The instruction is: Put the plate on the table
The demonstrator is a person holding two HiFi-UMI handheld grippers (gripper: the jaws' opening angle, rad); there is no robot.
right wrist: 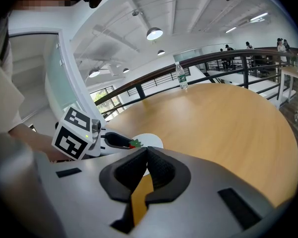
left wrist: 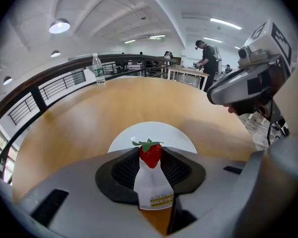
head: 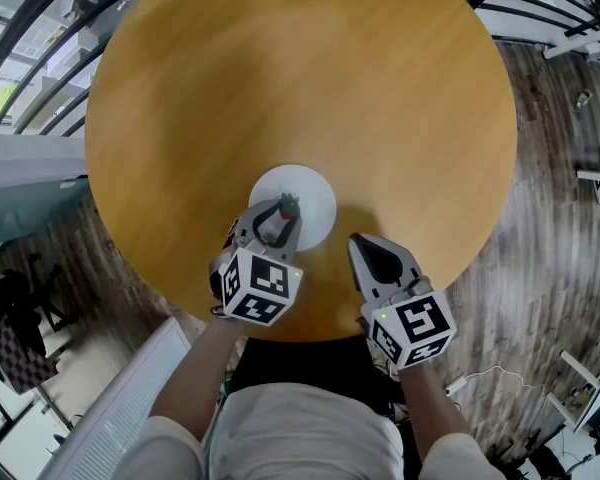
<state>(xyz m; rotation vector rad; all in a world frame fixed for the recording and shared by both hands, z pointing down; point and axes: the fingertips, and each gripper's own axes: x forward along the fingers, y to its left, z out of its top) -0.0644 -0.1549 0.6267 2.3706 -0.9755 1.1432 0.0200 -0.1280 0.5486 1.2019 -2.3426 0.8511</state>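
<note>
A white plate (head: 310,196) lies flat on the round wooden table (head: 310,78), near its front edge. My left gripper (head: 286,214) hangs over the plate's near rim, shut on a small red strawberry (head: 290,207) with a green top. In the left gripper view the strawberry (left wrist: 150,155) sits between the black pads, with the plate (left wrist: 139,135) just beyond and below it. My right gripper (head: 364,244) rests to the right of the plate, shut with nothing in it. In the right gripper view its jaws meet at the tips (right wrist: 145,152), and the plate (right wrist: 153,141) and strawberry (right wrist: 134,144) show to the left.
A clear water bottle (left wrist: 97,69) stands at the table's far edge, also seen from the right gripper view as the bottle (right wrist: 181,78). A dark railing (head: 40,58) curves behind the table. People stand at distant tables (left wrist: 206,63). Bare wood surrounds the plate.
</note>
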